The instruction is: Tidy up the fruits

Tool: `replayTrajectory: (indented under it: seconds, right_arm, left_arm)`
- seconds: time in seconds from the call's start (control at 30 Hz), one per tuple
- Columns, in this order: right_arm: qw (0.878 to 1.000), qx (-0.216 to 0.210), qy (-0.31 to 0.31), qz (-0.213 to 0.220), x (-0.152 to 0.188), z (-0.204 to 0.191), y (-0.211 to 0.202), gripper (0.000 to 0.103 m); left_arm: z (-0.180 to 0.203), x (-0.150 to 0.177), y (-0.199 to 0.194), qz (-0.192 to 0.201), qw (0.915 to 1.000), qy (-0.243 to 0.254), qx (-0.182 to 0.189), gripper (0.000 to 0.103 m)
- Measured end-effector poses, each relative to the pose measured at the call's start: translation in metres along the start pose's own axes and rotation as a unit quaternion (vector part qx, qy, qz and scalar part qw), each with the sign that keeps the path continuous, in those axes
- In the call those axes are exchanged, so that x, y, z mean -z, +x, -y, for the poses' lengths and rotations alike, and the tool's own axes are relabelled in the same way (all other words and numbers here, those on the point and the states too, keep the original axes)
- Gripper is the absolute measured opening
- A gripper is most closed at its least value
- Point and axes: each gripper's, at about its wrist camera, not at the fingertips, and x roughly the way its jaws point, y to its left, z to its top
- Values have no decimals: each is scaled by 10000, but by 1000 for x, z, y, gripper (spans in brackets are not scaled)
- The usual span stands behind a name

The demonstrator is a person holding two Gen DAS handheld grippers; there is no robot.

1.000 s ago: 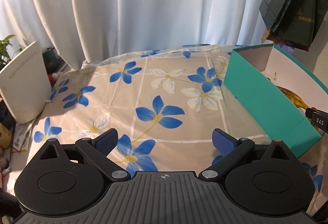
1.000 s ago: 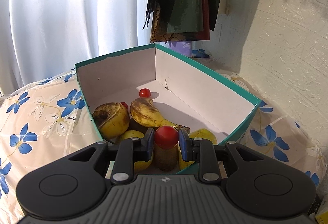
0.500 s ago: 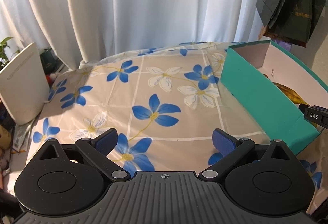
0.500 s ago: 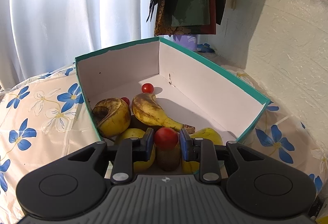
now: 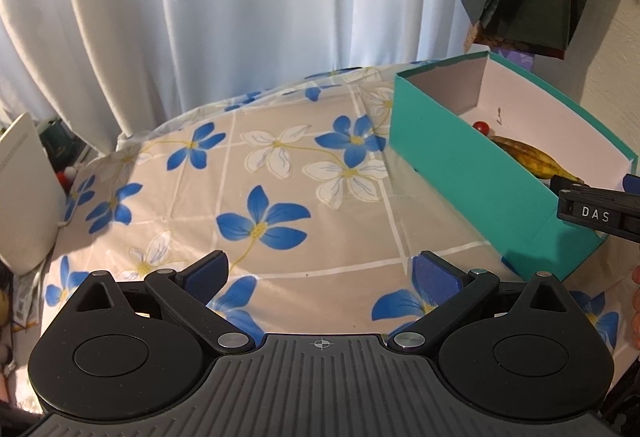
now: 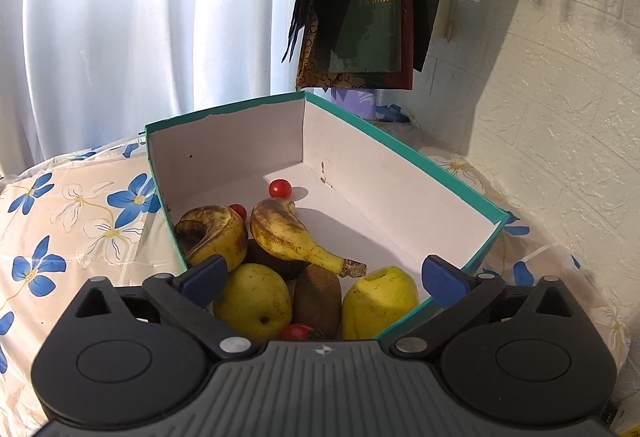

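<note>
Your right gripper [image 6: 323,275] has just been opening, nothing between its jaws; the small red cherry tomato [image 6: 298,331] lies in the teal cardboard box [image 6: 404,153] among bananas, pears, kiwis. Your left gripper [image 5: 320,269] gapes, empty.

Box [image 6: 400,173] on tablecloth [image 6: 80,221]; bananas [image 6: 288,233], pears [image 6: 252,301], kiwi [image 6: 318,297], tomatoes [image 6: 279,188] inside box.

Sunlit white curtain [image 5: 248,9], textured white wall [image 6: 560,117], floral tablecloth [image 5: 280,173].
</note>
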Motion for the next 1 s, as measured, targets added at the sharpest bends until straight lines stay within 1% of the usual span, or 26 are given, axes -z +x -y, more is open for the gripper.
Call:
replayTrajectory:
  seconds: [0.13, 0.3, 0.47, 0.57, 0.67, 0.77, 0.83, 0.9, 0.97, 1.0]
  right_arm:
    - [10000, -7, 30, 7, 1, 2, -7, 103]
    - [9993, -54, 363, -56, 4, 10, -22, 103]
    - [9972, -30, 732, -119, 4, 18, -50, 103]
    - [9960, 189, 834, -240, 4, 17, -62, 103]
    - [9942, 589, 800, -415, 2, 14, -69, 103]
    - [9883, 1162, 713, -682, -1, 12, -71, 103]
    - [9849, 1372, 533, -914, -3, 11, -67, 103]
    - [9809, 1403, 383, -1291, -7, 11, -59, 103]
    - [9758, 1317, 206, -1730, -10, 10, -50, 103]
    - [9741, 1310, 196, -1832, -11, 10, -47, 103]
  left_arm:
    - [8, -1, 1, -30, 9999, 89, 88, 103]
    - [15, -4, 3, -58, 9997, 202, 129, 103]
    - [25, -8, 9, -193, 9986, 450, 183, 103]
    - [32, -15, 10, -215, 9981, 496, 295, 103]
    - [38, -26, 13, -331, 9967, 457, 581, 103]
    - [50, -34, 14, -305, 9961, 608, 559, 103]
    - [59, -39, 16, -302, 9957, 739, 474, 103]
    - [69, -45, 16, -216, 9946, 931, 400, 103]
    - [78, -52, 17, -194, 9931, 1081, 419, 103]
    - [82, -55, 19, -243, 9924, 1134, 415, 103]
